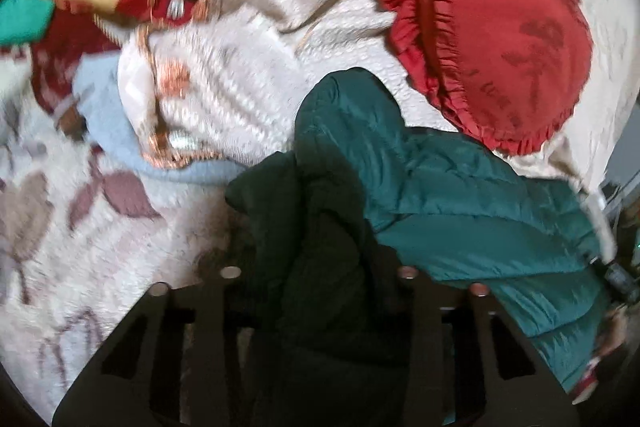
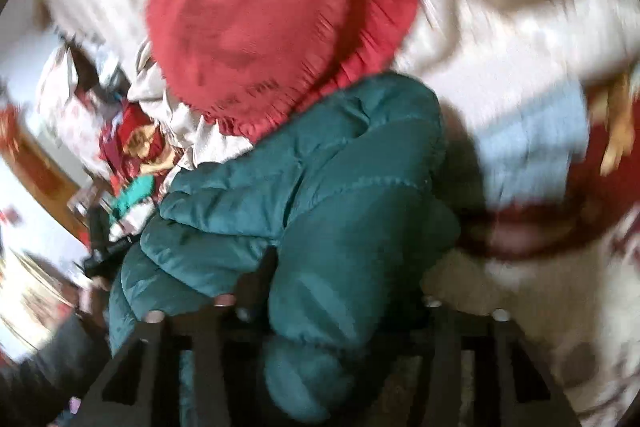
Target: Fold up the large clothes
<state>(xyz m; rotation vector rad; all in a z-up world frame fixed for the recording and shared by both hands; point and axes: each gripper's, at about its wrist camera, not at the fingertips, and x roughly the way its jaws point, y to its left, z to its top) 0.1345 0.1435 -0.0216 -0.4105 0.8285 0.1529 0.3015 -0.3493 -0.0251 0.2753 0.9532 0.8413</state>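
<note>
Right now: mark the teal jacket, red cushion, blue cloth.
teal jacket (image 2: 320,163), right wrist view, quilted panel at mid-body.
red cushion (image 1: 516,31), left wrist view, flat centre inside the ruffle.
blue cloth (image 2: 532,143), right wrist view, middle of the pale blue patch.

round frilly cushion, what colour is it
Red cushion, clearest in the left wrist view.

The left wrist camera looks steeply down along its fingers, close over the teal puffer jacket (image 1: 460,195); the right wrist camera tilts down from the opposite side, equally near, blurred; both share the jacket and the red ruffled cushion (image 1: 500,39) beyond it.
</note>
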